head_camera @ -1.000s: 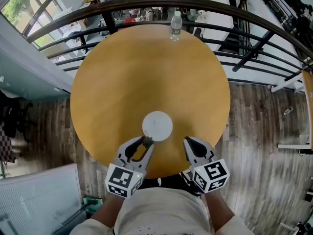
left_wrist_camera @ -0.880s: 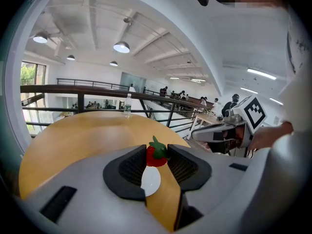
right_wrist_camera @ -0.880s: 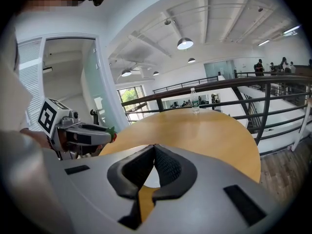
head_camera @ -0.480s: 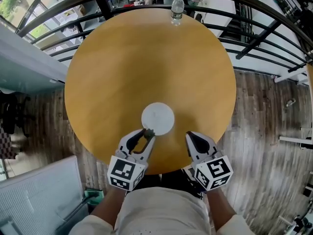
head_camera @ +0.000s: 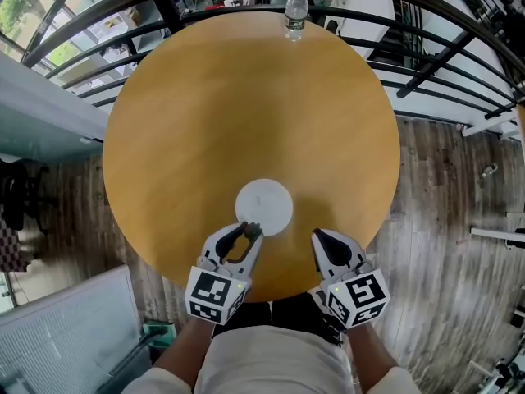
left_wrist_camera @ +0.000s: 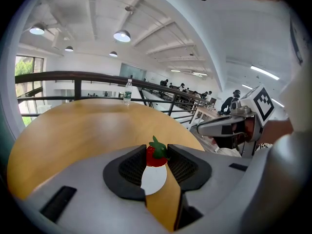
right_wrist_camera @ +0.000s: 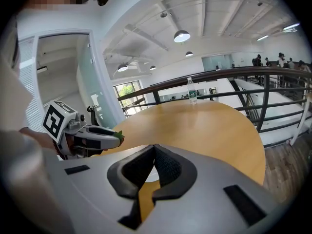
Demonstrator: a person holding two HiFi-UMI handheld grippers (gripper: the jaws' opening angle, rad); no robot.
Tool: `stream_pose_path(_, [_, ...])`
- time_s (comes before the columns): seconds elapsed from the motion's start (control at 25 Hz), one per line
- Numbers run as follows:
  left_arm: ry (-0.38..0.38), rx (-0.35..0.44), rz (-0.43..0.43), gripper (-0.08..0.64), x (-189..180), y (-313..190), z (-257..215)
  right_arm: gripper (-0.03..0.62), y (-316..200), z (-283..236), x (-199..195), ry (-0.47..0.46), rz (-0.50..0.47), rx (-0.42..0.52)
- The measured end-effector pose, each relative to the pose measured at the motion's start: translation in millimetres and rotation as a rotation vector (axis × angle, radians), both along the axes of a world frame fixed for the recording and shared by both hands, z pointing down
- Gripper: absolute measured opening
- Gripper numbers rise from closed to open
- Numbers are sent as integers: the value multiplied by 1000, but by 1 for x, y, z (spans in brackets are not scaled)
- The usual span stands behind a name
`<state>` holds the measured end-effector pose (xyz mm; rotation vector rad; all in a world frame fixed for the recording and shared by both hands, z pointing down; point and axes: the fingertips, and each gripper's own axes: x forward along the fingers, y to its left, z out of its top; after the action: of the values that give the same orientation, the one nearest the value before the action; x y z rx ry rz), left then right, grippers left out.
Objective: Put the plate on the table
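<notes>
A small white plate (head_camera: 264,207) lies flat on the round wooden table (head_camera: 246,97), towards its near edge. My left gripper (head_camera: 250,231) hovers at the plate's near rim, shut on a red strawberry (left_wrist_camera: 156,155) with green leaves. In the left gripper view the plate (left_wrist_camera: 154,180) shows just beyond and below the berry. To the right of the plate my right gripper (head_camera: 317,237) is shut with nothing in it; its pads (right_wrist_camera: 161,167) meet at the tips. From the right gripper view the left gripper (right_wrist_camera: 92,138) appears at the left.
A clear water bottle (head_camera: 295,13) stands at the table's far edge. A dark metal railing (head_camera: 426,35) curves round behind the table. Wooden plank floor (head_camera: 443,220) lies on the right, and a white panel (head_camera: 66,335) at the lower left.
The head view has shifted a little, so the table sits slightly higher and larger. The left gripper still holds the strawberry at the plate's near rim. The right gripper has barely moved.
</notes>
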<state>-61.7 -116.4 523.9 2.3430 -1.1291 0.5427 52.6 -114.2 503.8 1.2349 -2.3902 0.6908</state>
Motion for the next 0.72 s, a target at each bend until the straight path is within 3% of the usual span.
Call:
stream_pose_path(0.28, [-55,1,45,149,10,0,18,25,-6,8,1,-8,1,-10])
stream_pose_path(0.72, [-83,-36,47,150,13,-11,42,25,-13,16,7,-14,6,-36])
